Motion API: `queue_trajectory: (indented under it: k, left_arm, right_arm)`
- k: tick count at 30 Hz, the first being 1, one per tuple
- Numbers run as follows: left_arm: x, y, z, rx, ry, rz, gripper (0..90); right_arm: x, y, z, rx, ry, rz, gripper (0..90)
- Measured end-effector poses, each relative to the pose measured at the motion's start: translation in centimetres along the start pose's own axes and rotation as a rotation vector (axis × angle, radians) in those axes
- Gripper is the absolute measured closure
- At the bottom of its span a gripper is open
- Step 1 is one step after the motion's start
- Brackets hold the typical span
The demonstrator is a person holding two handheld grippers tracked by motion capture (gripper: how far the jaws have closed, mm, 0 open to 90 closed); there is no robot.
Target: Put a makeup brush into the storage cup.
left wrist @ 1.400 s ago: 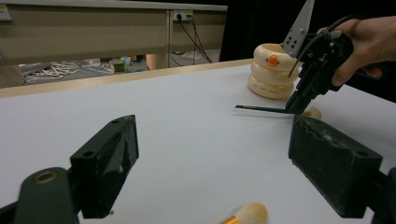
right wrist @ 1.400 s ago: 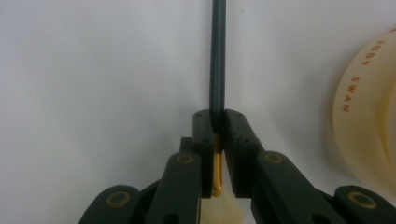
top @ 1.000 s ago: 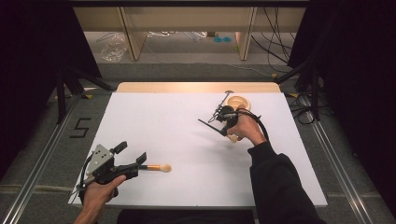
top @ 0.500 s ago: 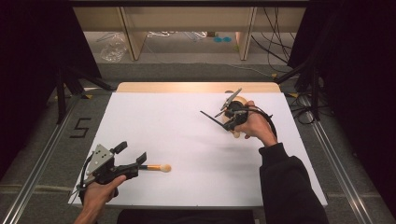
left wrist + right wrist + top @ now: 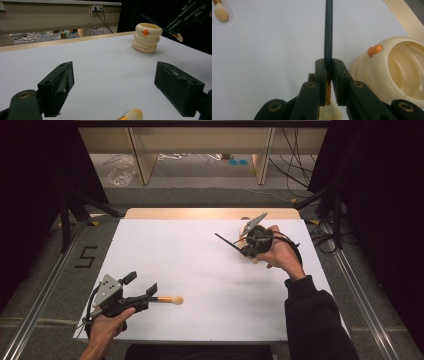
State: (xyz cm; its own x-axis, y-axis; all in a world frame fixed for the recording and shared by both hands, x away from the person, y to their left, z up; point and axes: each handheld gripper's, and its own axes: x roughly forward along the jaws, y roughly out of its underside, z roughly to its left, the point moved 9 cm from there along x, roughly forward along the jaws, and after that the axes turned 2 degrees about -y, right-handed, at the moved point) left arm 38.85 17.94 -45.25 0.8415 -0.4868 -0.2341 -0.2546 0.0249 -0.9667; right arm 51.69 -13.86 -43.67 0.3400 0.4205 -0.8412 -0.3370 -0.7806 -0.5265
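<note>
A person works two tools over a white table (image 5: 200, 265). The right hand-held gripper (image 5: 248, 241), lifted above the table's far right corner area, is clamped tight on a makeup brush w/ a dark slim handle (image 5: 328, 30); in the right gripper view the jaws pinch the brush at its gold ferrule, the handle running out ahead of them and the cream bristle tuft tucked back below the jaws. In the high view the handle juts out toward the table's middle, clear of the surface. Just beside that gripper, near the far right corner, stands a cream ringed holder (image 5: 147, 37) w/ a small orange duck-like mark on its top ring; it is upright, its mouth open & pale inside.

The left hand-held gripper (image 5: 141, 291) sits low near the table's near left corner, jaws spread wide & gripping nothing. A second brush (image 5: 169, 299), orange-gold ferrule & cream tip, lies flat on the table between those open jaws, tip pointing toward the table's middle; whether the pads touch it can't be told. The two grippers are well apart, at opposite corners.
</note>
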Motion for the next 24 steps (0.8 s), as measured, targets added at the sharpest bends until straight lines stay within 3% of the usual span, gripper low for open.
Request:
queue_trajectory:
  k: [6, 13, 24]
  left_arm:
    - [0.1, 0.0, 0.0, -0.006, 0.000, -0.002, 15.8]
    - [0.2, 0.0, -0.4, 0.012, 0.005, 0.003, 15.8]
    - [0.3, -0.3, -0.7, 0.011, 0.019, -0.003, 15.8]
  right_arm:
    - [-1.0, -0.1, 0.3, -0.009, -0.004, -0.023, 84.1]
    - [-2.1, -0.4, 0.6, -0.017, 0.034, -0.071, 84.1]
    - [-2.6, -0.6, 1.3, -0.037, 0.023, -0.111, 84.1]
